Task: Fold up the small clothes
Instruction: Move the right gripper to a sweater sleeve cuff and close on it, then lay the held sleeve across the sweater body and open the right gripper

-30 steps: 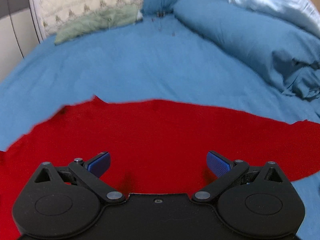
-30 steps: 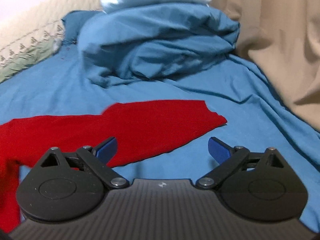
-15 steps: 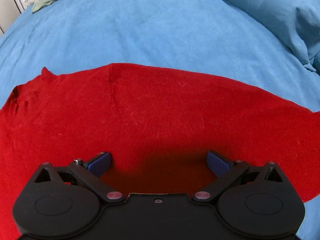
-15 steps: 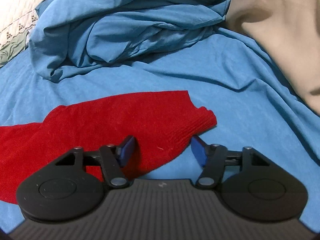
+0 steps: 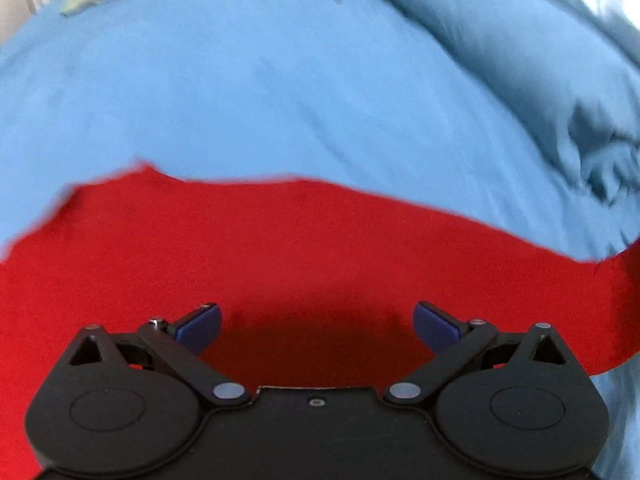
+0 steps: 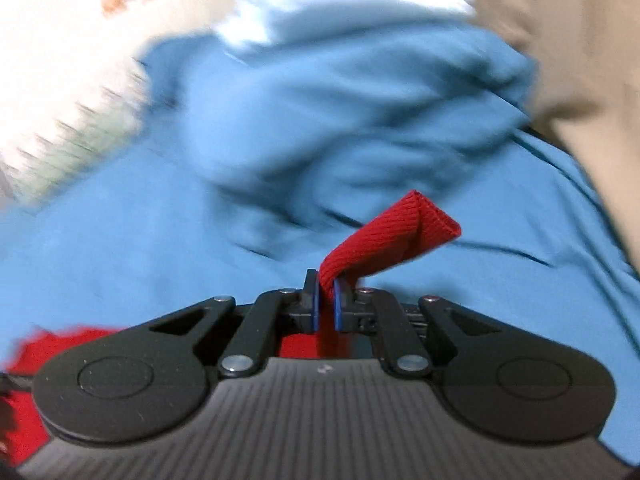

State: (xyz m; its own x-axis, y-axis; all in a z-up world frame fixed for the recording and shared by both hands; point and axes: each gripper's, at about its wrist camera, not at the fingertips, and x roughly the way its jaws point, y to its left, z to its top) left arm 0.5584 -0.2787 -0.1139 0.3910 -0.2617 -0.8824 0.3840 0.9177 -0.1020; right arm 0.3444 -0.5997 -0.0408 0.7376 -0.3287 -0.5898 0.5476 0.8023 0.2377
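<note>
Ribbed red garment [image 6: 394, 238], cuff upright.

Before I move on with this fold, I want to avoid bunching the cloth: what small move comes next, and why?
Probably carry the right hand-held gripper across toward the garment's middle. It is shut on the ribbed cuff of the red garment, lifted off the blue bedsheet. The left hand-held gripper is open above the flat body, so only the sleeve is free to fold.
</note>
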